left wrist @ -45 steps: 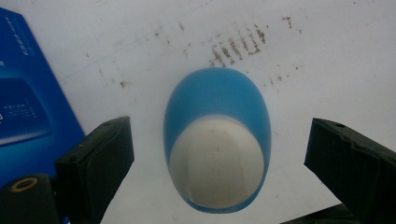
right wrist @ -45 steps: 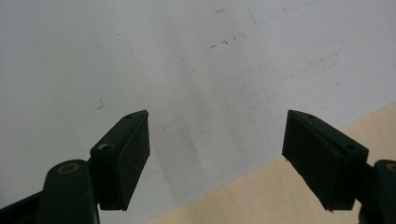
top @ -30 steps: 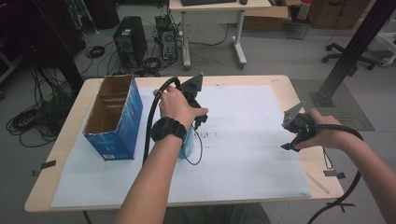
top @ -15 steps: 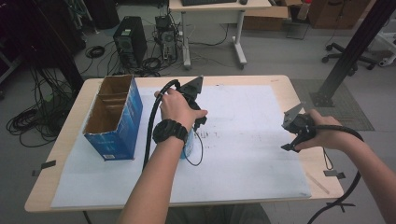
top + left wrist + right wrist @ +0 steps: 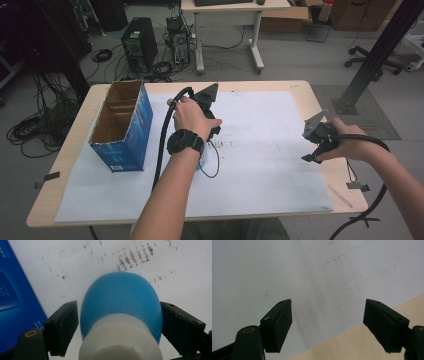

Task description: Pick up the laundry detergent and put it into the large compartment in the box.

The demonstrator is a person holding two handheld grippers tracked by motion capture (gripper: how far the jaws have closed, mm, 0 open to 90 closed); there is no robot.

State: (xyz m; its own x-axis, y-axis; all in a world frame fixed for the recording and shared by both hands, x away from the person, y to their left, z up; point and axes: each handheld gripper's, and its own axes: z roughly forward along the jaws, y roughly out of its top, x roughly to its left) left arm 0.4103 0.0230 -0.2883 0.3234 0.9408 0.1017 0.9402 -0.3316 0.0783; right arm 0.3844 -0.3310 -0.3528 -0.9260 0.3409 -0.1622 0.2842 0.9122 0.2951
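A: High view. Where does the blue-and-white bottle (image 5: 204,159) stand?

B: On the white sheet (image 5: 270,165) that covers the table (image 5: 300,86), left of its middle, just beside the blue cardboard box (image 5: 122,127) near the left edge. The left hand (image 5: 192,116) covers most of it from above, so the left gripper (image 5: 209,131) points down over it. The right gripper (image 5: 314,148) hangs near the right edge, well apart from the bottle; the left is plainly the nearer.

A: Left gripper view. How does the bottle lie to the jaws?

B: Squarely between them. The white cap is nearest the camera and the blue body (image 5: 121,302) runs away from it, so the long axis lies along the gripper's own line. The left gripper (image 5: 120,320) has just been closing its jaws, with the bottle between them. The right pad (image 5: 175,325) appears to meet the blue wall; the left pad (image 5: 66,322) is at the wall or a sliver short. I cannot tell if the grip is firm.

A: Right gripper view?

B: The right gripper (image 5: 328,320) holds its jaws wide with nothing between them, over the sheet where it meets bare wood at the table's edge.

A: What does the next move turn on?

B: Probably on both pads seating evenly on the rounded body.
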